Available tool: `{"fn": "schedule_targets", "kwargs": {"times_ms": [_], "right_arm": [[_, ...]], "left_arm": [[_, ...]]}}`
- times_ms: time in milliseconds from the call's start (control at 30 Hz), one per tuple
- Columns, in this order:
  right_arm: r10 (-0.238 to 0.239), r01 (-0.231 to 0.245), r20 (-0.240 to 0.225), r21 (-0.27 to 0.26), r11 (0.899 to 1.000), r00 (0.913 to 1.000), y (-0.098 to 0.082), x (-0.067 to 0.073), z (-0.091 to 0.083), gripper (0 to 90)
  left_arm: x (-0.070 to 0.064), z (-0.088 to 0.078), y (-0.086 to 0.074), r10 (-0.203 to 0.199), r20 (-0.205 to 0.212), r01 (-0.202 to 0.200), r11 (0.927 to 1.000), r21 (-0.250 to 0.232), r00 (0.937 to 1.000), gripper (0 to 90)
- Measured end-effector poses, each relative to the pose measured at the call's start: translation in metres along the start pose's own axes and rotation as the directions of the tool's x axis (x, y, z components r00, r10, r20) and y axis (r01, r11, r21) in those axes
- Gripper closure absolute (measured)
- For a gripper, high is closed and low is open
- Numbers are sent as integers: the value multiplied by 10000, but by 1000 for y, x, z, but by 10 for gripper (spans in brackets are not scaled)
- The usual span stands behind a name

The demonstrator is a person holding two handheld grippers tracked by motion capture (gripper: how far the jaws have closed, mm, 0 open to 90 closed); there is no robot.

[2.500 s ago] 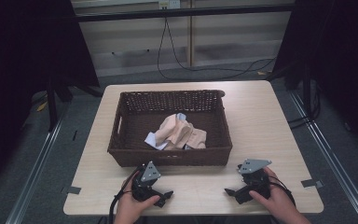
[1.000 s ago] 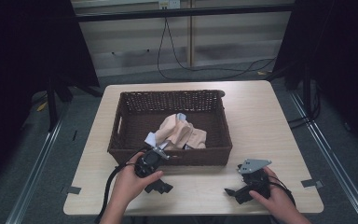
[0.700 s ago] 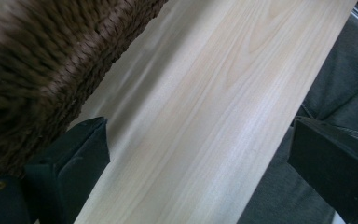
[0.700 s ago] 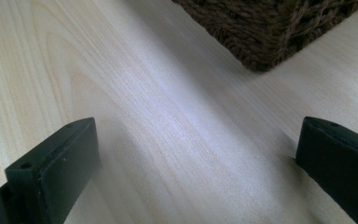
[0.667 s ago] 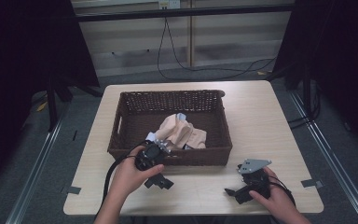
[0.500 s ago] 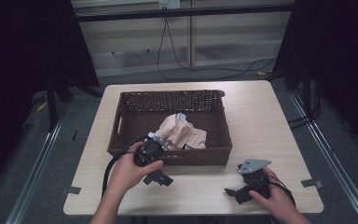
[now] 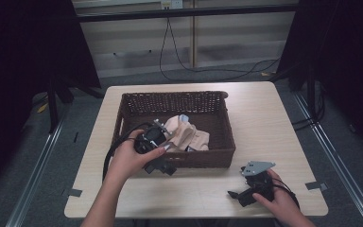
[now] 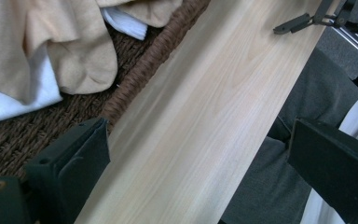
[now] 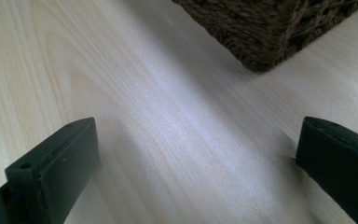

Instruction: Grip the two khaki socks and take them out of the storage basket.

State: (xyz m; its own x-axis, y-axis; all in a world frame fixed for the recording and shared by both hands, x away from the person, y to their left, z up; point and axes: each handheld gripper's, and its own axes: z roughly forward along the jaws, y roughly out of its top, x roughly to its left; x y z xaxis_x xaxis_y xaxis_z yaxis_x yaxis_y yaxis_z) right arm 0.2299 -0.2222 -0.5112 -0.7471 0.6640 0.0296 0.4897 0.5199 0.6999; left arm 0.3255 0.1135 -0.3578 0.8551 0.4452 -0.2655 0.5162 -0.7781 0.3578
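A brown wicker basket (image 7: 132, 101) stands mid-table and holds crumpled beige cloth (image 7: 189, 135) over a white piece (image 8: 9, 105). A hand holds my left gripper (image 7: 160, 163) raised over the basket's front left rim (image 8: 144, 77). Its jaws are wide apart and empty, with the rim and bare table between them (image 8: 200, 172). My right gripper (image 7: 238, 194) rests low on the table near the front right. It is open with nothing in it (image 9: 198, 163). The basket's corner (image 9: 270, 28) lies just ahead of it.
The light wooden table (image 7: 264, 118) has bare room right of and in front of the basket. The person's grey trouser leg (image 8: 298, 116) lies beyond the table's near edge. Cables trail from both grippers. Floor rails run along both sides of the table.
My left gripper has lifted off the table's front edge and moved forward over the basket's front left rim. The right gripper has stayed put.
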Motion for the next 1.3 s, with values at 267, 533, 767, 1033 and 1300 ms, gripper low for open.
{"fn": "schedule_targets", "kwargs": {"times_ms": [267,533,767,1033,1300], "right_arm": [[29,-29,5,-10,10000,10000,0,0,0,0],[5,-5,9,-29,10000,10000,0,0,0,0],[2,-2,8,-31,10000,10000,0,0,0,0],[-4,4,9,-32,10000,10000,0,0,0,0],[-14,14,6,-36,10000,10000,0,0,0,0]], "left_arm": [[12,-5,11,-247,-20,247,9997,-15,9997,50],[28,-2,21,-590,-365,591,9982,40,9976,50],[41,2,27,-961,-533,956,9953,-126,9939,48],[58,11,33,-1333,-779,1293,9901,-549,9880,35],[70,28,41,-1987,-1311,1927,9796,-572,9713,38]]}}
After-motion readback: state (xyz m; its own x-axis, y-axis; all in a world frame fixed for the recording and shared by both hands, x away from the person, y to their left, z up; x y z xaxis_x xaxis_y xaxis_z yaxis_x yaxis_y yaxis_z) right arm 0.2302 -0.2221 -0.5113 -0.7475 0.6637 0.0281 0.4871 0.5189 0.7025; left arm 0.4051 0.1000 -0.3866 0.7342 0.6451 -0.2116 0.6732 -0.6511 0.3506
